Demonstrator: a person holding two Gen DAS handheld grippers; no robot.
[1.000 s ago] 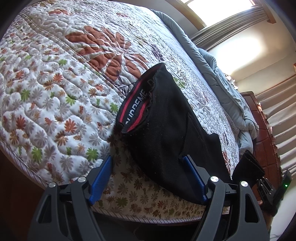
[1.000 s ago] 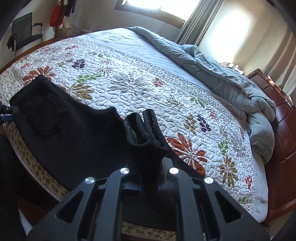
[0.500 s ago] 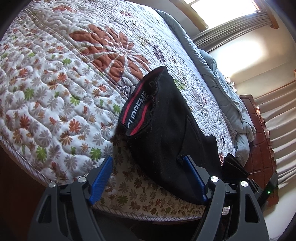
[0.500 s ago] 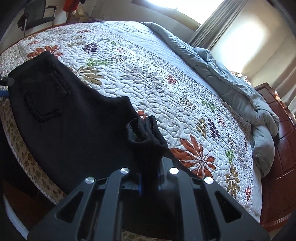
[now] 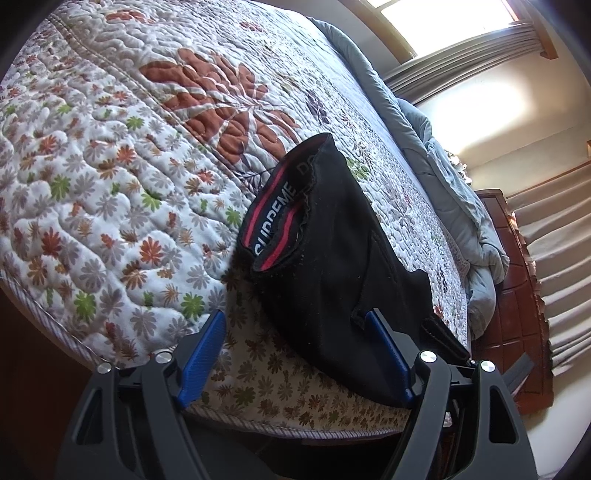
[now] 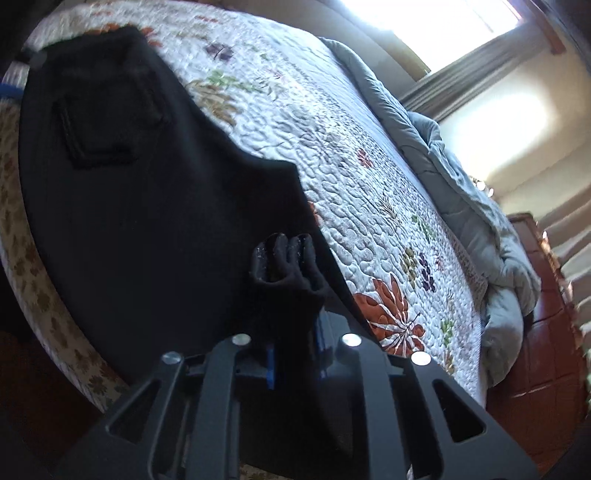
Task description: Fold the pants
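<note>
Black pants (image 5: 332, 266) lie on the near edge of a floral quilted bed (image 5: 110, 155), waistband with a red stripe and white lettering toward the left. My left gripper (image 5: 295, 332) is open, its blue fingers (image 5: 201, 354) spread at the bed's edge, the right one against the pants' hanging side. In the right wrist view the pants (image 6: 147, 206) show a back pocket. My right gripper (image 6: 291, 332) is shut on a bunched cuff end of the pants (image 6: 284, 258), held over the spread fabric.
A rumpled grey duvet (image 6: 461, 192) lies along the far side of the bed. A red-brown wooden headboard (image 5: 517, 266) stands at the right, with pleated curtains (image 5: 554, 240) beyond it. A bright window (image 6: 443, 29) is at the back.
My right gripper has carried the bunched cuff leftward and closer over the pants, toward the pocket end. My left gripper has stayed open at the bed's edge, shifting only slightly.
</note>
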